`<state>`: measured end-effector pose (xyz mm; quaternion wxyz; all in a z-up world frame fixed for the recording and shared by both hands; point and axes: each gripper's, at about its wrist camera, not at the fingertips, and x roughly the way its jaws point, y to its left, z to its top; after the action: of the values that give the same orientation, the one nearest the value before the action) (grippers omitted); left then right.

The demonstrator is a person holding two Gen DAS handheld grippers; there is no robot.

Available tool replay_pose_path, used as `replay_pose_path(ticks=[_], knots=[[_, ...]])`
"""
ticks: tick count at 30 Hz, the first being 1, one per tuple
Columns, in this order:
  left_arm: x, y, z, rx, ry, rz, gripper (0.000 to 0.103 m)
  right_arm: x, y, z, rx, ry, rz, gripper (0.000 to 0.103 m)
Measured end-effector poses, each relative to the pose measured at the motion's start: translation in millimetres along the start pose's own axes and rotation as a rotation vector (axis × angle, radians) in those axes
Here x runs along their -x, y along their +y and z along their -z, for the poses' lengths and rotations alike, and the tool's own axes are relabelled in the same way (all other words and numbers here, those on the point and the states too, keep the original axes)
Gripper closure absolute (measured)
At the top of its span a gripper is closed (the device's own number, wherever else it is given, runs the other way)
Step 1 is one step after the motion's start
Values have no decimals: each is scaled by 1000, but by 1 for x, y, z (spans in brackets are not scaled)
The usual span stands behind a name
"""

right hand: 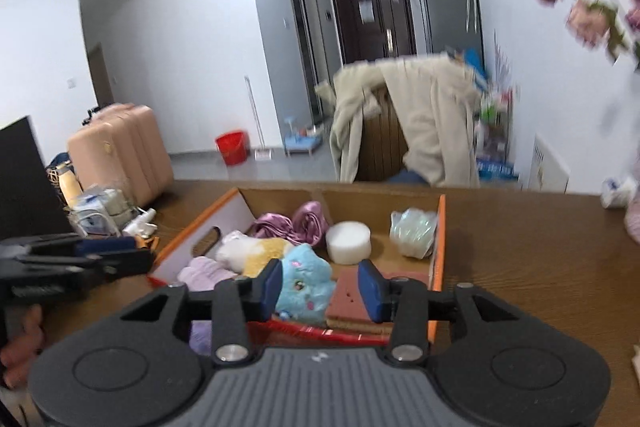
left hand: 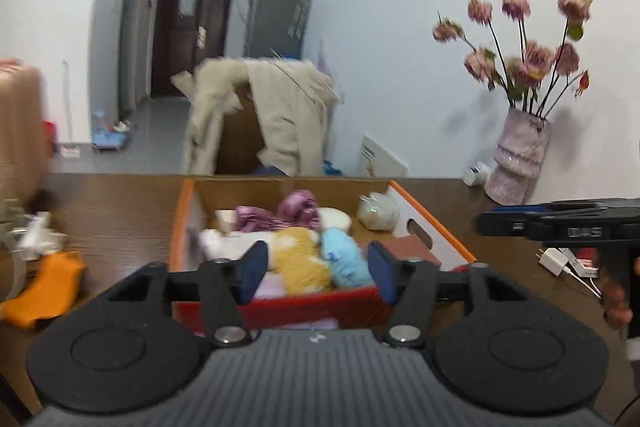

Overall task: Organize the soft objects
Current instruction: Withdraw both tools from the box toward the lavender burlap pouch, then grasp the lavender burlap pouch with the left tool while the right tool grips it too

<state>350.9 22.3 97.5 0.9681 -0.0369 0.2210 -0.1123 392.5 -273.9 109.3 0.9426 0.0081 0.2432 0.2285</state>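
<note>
An orange-edged cardboard box [left hand: 436,223] [right hand: 440,247] stands on the brown table and holds soft things: a blue plush toy [left hand: 346,259] [right hand: 306,283], a yellow and white plush [left hand: 298,255] [right hand: 256,251], purple satin cloth [left hand: 296,211] [right hand: 296,223], a white foam disc [right hand: 348,241], a wrapped pale ball [left hand: 378,211] [right hand: 414,229] and a lilac plush [right hand: 204,275]. My left gripper [left hand: 318,273] is open and empty just before the box's near wall. My right gripper [right hand: 320,289] is open and empty above the box's near end. An orange cloth [left hand: 46,289] lies on the table left of the box.
A vase of pink flowers [left hand: 520,151] stands at the table's far right by a small white bottle [left hand: 476,175]. A white charger and cable [left hand: 560,263] lie at right. Bottles and packets [right hand: 104,211] clutter the table's left. A coat-draped chair [left hand: 264,119] stands beyond the table.
</note>
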Motion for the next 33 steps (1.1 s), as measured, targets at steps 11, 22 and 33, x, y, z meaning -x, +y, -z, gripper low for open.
replay_pose_path(ticks=[11, 22, 33], knots=[[105, -1, 98, 71, -23, -165, 20, 83, 63, 105, -66, -115, 29, 27], [115, 32, 134, 146, 57, -131, 20, 82, 110, 158, -98, 40, 13, 25], [-9, 77, 76, 127, 143, -4, 21, -49, 95, 99, -147, 68, -116, 24]])
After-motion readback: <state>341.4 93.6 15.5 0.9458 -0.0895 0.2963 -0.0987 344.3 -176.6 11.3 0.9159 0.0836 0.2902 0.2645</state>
